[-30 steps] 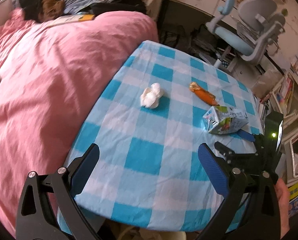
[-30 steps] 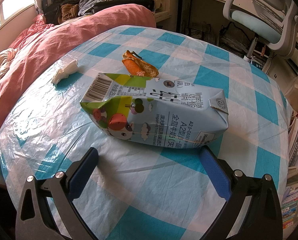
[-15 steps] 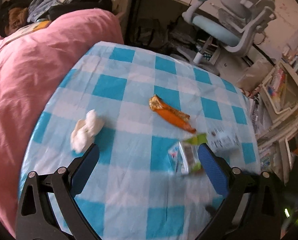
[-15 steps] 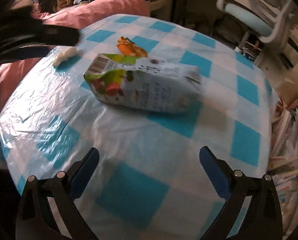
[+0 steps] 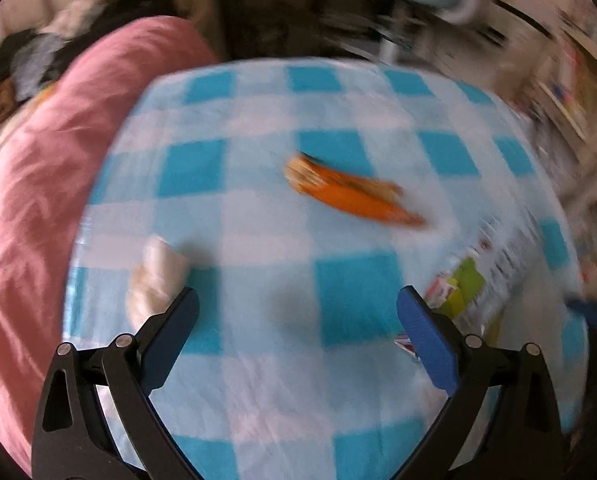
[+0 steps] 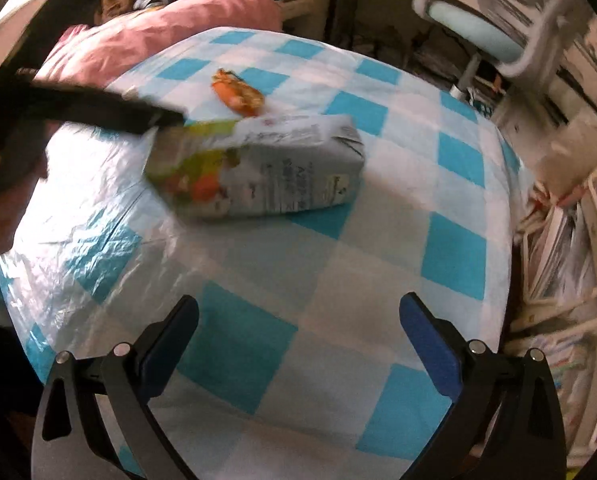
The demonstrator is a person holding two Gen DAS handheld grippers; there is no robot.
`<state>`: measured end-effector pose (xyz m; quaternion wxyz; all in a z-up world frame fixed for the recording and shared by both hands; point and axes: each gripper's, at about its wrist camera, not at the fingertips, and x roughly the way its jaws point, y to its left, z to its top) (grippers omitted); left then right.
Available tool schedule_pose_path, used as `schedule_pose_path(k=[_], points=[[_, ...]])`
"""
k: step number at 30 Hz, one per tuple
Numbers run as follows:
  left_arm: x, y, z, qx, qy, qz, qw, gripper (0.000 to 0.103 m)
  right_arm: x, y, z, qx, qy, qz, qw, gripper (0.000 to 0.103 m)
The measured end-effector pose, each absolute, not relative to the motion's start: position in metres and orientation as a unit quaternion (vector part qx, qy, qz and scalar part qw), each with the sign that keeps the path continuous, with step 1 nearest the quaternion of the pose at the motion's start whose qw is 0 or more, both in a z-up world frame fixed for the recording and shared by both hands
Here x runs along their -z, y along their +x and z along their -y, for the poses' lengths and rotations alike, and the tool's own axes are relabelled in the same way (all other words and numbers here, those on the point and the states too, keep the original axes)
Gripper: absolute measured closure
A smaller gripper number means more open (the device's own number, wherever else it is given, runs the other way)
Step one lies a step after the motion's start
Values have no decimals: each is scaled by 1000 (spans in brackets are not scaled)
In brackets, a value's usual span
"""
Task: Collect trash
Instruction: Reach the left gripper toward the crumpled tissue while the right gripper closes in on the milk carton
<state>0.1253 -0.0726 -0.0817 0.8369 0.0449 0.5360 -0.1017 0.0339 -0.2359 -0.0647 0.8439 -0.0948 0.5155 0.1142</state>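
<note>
1. So, the blue-and-white checked tabletop (image 6: 454,252) carries everything.
2. Crumpled grey-green milk carton (image 6: 266,168) lies on its side mid-tabletop.
3. Orange snack wrapper (image 6: 238,92) just behind it.
4. Left gripper (image 5: 298,316) and right gripper (image 6: 298,320): fingers spread wide, empty.

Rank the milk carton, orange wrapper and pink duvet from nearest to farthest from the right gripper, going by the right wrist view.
1. Milk carton, lying mid-table ahead of the right gripper.
2. Orange wrapper, just beyond the carton.
3. Pink duvet, past the table's far left edge.
</note>
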Motion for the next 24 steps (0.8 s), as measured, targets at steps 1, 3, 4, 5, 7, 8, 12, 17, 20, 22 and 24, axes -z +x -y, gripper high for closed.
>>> schedule_pose_path(k=[1, 3, 4, 5, 7, 8, 12, 17, 20, 22, 24], points=[[82, 119, 78, 128, 54, -541, 829, 8, 63, 35, 242, -115, -72, -519, 844, 7], [81, 103, 88, 179, 75, -542, 818, 8, 59, 36, 255, -115, -21, -525, 843, 7], [80, 95, 92, 203, 87, -542, 811, 8, 58, 35, 258, -115, -7, -526, 842, 7], [78, 89, 94, 217, 99, -539, 808, 8, 57, 34, 262, -114, 12, -528, 841, 7], [71, 76, 91, 217, 132, -522, 814, 8, 55, 33, 267, -114, 33, -526, 842, 7], [67, 73, 87, 212, 132, -518, 818, 8, 53, 32, 269, -117, 49, -523, 843, 7], [40, 76, 45, 146, 81, -495, 853, 8, 48, 35, 262, -134, 88, -505, 848, 7], [26, 101, -25, 39, -42, -482, 874, 8, 46, 44, 240, -139, 87, -491, 856, 7], [30, 109, -53, -7, -86, -484, 871, 8, 55, 53, 224, -134, 80, -496, 854, 7], [31, 113, -71, -24, -127, -479, 868, 8, 58, 57, 217, -132, 78, -500, 853, 7], [32, 113, -86, -38, -169, -474, 864, 8, 64, 61, 209, -132, 70, -504, 851, 7]])
